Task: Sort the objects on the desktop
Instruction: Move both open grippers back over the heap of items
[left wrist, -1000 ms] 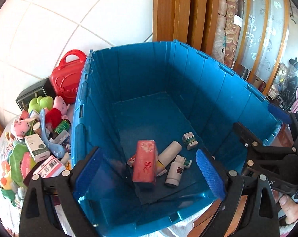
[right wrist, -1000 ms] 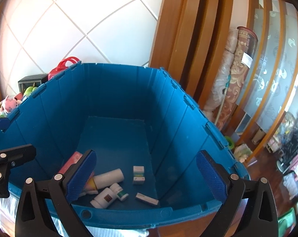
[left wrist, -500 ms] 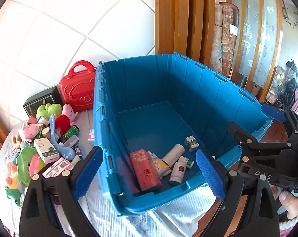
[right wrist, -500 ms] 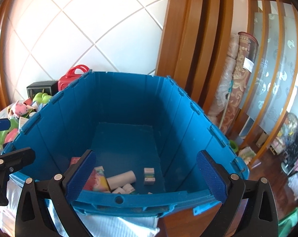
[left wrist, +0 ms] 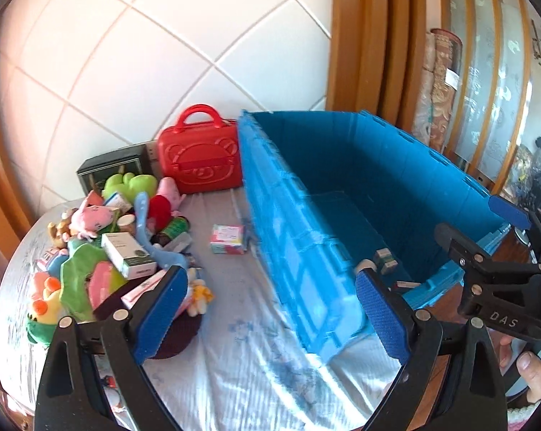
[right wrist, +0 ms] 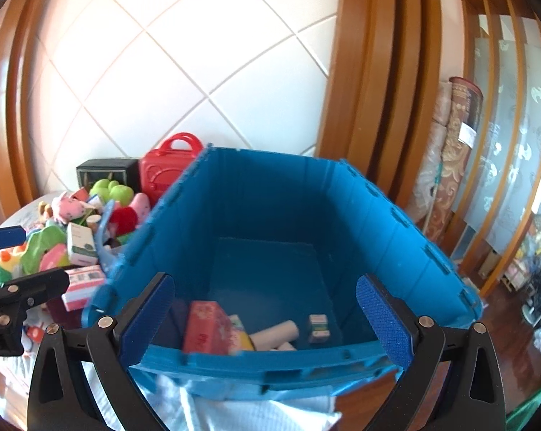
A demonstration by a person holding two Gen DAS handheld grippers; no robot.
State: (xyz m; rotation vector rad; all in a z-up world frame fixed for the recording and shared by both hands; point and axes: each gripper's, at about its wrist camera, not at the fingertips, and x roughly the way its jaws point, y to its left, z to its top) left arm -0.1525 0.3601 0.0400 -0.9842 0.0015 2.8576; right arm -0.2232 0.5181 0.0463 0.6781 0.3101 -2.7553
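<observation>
A big blue crate [left wrist: 299, 251] [right wrist: 406, 237] stands on the white cloth. Inside lie a red box [right wrist: 204, 327], a white tube [right wrist: 275, 331] and a small green-white carton [right wrist: 318, 327]. A pile of plush toys and boxes [left wrist: 101, 237] [right wrist: 65, 237] lies left of the crate, with a small pink-green box [left wrist: 228, 239] between pile and crate. My left gripper [left wrist: 270, 316] hangs open and empty over the cloth beside the crate's left wall. My right gripper [right wrist: 266, 318] is open and empty above the crate's near rim.
A red bear-embossed case [left wrist: 200, 160] and a dark box [left wrist: 110, 170] stand against the tiled wall behind the pile. Wooden door frames [right wrist: 371, 89] and rolled rugs [right wrist: 453, 151] rise right of the crate. A hand [left wrist: 536, 370] holds the right gripper's handle.
Both grippers have pulled back and up from the crate. The left one has swung left, bringing the toy pile and cloth into view. Both stay open and empty.
</observation>
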